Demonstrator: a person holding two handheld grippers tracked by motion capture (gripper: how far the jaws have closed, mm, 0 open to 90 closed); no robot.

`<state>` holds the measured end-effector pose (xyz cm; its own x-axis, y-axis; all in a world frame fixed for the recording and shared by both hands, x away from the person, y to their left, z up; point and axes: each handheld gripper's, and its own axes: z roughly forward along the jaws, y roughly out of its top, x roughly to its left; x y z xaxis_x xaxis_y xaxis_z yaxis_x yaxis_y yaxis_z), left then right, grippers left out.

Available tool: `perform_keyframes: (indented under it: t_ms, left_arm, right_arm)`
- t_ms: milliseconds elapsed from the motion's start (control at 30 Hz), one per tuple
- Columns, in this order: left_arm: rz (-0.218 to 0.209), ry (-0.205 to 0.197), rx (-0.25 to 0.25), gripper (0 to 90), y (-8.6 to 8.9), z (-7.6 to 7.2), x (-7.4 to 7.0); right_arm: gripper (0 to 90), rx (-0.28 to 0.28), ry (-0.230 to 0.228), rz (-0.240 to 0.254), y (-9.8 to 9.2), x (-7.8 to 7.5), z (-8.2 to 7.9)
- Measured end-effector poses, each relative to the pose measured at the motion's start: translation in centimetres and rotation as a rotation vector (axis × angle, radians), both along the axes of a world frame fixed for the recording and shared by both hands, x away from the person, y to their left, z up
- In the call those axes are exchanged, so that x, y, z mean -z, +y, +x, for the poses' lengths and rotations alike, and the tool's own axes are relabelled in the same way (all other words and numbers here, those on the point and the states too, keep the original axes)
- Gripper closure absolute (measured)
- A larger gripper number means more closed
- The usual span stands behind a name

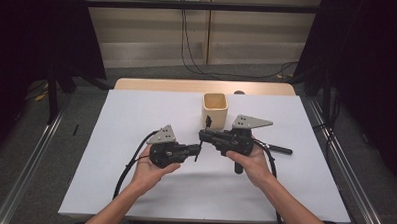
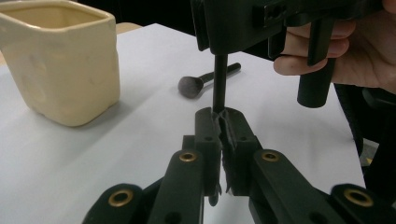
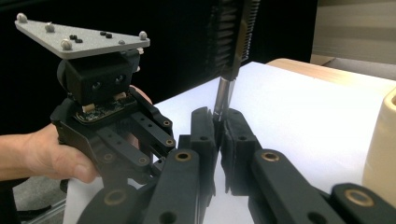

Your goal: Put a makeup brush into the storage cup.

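Slim black comb-like brush with a thin metal stem (image 3: 232, 42) — held above mid-worktop, between the two tools. Left tool (image 2: 223, 122) clamps one end; right tool (image 3: 219, 120) is closed on the stem. Long axis runs left–right, tool to tool. Cream square ceramic cup (image 1: 214, 109) stands just beyond — nearer the right hand.

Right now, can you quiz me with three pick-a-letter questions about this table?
1. What colour is the cup? A cream, B red, C blue
2. Where does the fluffy brush lie? A inside the cup, B on the table, C on the floor
3. The left hand-held gripper is: A wide open, B shut on a thin stick, C lying on the table

Answers: 1 A, its walls look cream; 2 B, it lies flat on the white top; 3 B, its jaws pinch the stick.
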<state>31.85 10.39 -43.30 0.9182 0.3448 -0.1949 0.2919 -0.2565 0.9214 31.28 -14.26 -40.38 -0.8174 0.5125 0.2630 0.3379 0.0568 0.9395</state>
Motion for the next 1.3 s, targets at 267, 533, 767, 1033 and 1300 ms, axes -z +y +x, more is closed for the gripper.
perform_keyframes:
  t_ms: [267, 533, 767, 1033, 1300]
  left_arm:
    - [0.002, -0.004, 0.009, 85.3, 0.0, 0.0, 0.2]
    - [-0.008, -0.014, -0.004, 79.8, 0.0, -0.1, 0.3]
    - [-0.010, -0.009, -0.018, 72.1, 0.1, -0.1, 0.3]
    - [0.000, 0.000, -0.067, 51.5, 0.7, -0.1, 0.1]
    - [0.006, 0.002, -0.123, 26.2, 1.2, 0.0, -0.1]
  right_arm:
    - [86.2, -0.015, 0.003, -0.001, 0.2, 0.0, -0.1]
    - [86.3, -0.013, -0.009, 0.011, -0.2, -0.2, -0.2]
    - [86.3, -0.002, -0.008, 0.012, -0.7, -0.3, -0.1]
    - [86.3, 0.019, -0.013, 0.020, -1.4, -0.6, 0.1]
    - [86.3, 0.046, -0.020, 0.019, -2.3, -0.8, 0.3]
